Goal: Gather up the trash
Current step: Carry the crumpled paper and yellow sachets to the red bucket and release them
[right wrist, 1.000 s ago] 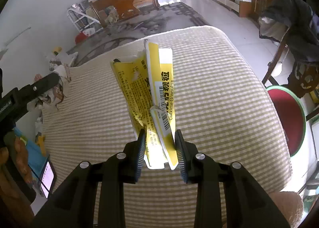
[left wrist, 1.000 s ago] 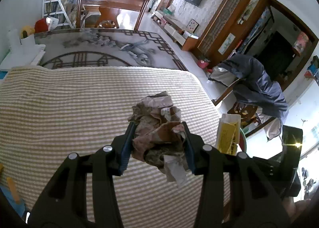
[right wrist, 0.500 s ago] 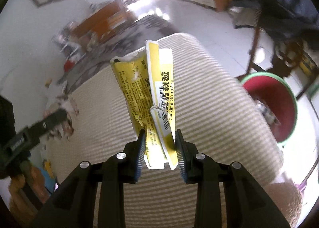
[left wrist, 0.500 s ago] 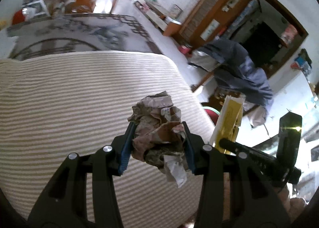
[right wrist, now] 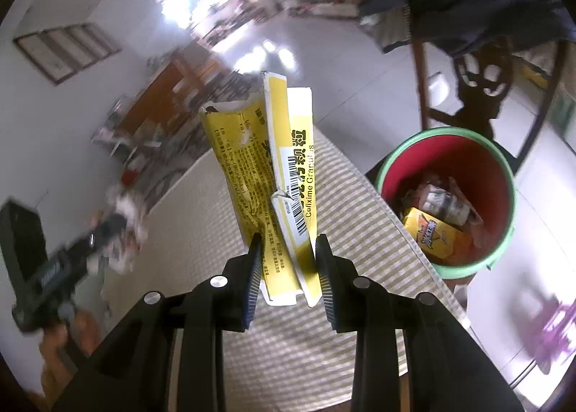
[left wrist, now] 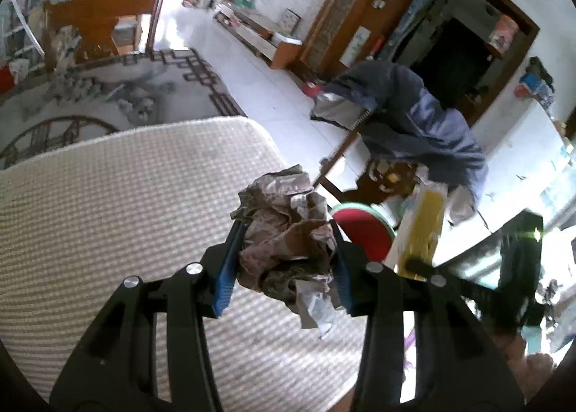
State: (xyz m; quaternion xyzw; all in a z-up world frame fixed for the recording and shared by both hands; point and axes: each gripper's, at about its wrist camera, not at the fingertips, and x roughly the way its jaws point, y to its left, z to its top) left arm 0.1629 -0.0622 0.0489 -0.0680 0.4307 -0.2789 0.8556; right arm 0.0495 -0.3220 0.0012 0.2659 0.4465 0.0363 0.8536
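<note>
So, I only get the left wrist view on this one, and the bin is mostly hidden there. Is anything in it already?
Observer: Yes. The right wrist view looks down into the bin, and a yellow packet and other wrappers lie at the bottom.
Reviewer: And the box past my wad, any print on it?
Observer: The box is torn and flattened, with a barcode label on one panel.
Reviewer: Is it over the bin?
Observer: Not yet. The right hand-held gripper holds it above the striped cushion, with the bin off to the right.
</note>
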